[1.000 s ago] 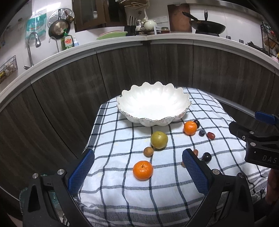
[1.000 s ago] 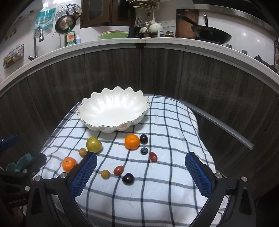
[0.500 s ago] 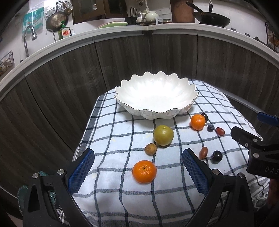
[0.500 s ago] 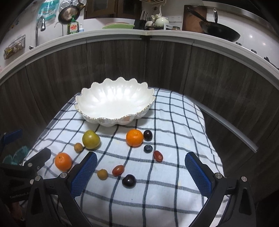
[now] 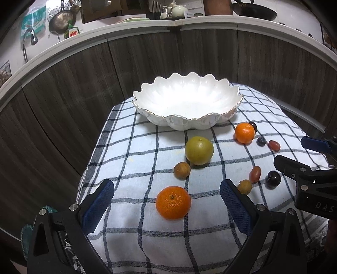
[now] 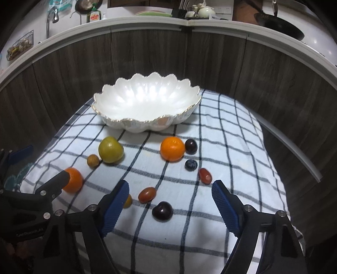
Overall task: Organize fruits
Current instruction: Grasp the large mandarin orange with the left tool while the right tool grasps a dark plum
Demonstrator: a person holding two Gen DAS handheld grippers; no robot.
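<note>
The left gripper [image 5: 167,207] stands wide open, holding nothing, with the near orange [image 5: 173,202] lying on the cloth [image 5: 130,160] between its blue pads. The right gripper [image 6: 170,205] is also wide open and empty; a dark plum [image 6: 162,211] sits between its fingers, a red grape tomato [image 6: 147,194] just beyond, and a small yellow fruit [image 6: 128,201] shows partly behind its left pad.

Farther out, in the left view, a small brown fruit [image 5: 182,170] lies just beside a yellow-green fruit [image 5: 199,150]. To the right are a second red tomato [image 5: 274,145], a blueberry [image 5: 261,141], the far orange [image 5: 244,133] and a dark round fruit [image 5: 253,126] touching or nearly touching it behind.

Past all the fruit stands the white scalloped bowl [image 5: 219,122] with a gilt rim, at the far end of the checked cloth. Nothing lies in it: its inside shows only bare white glaze. Every fruit is on the cloth in front of it.

Behind rise dark wood cabinet doors [image 5: 145,61] under a pale counter [image 5: 134,27], with a dish soap bottle [image 5: 72,32] and a pan [image 5: 258,11] on top.
</note>
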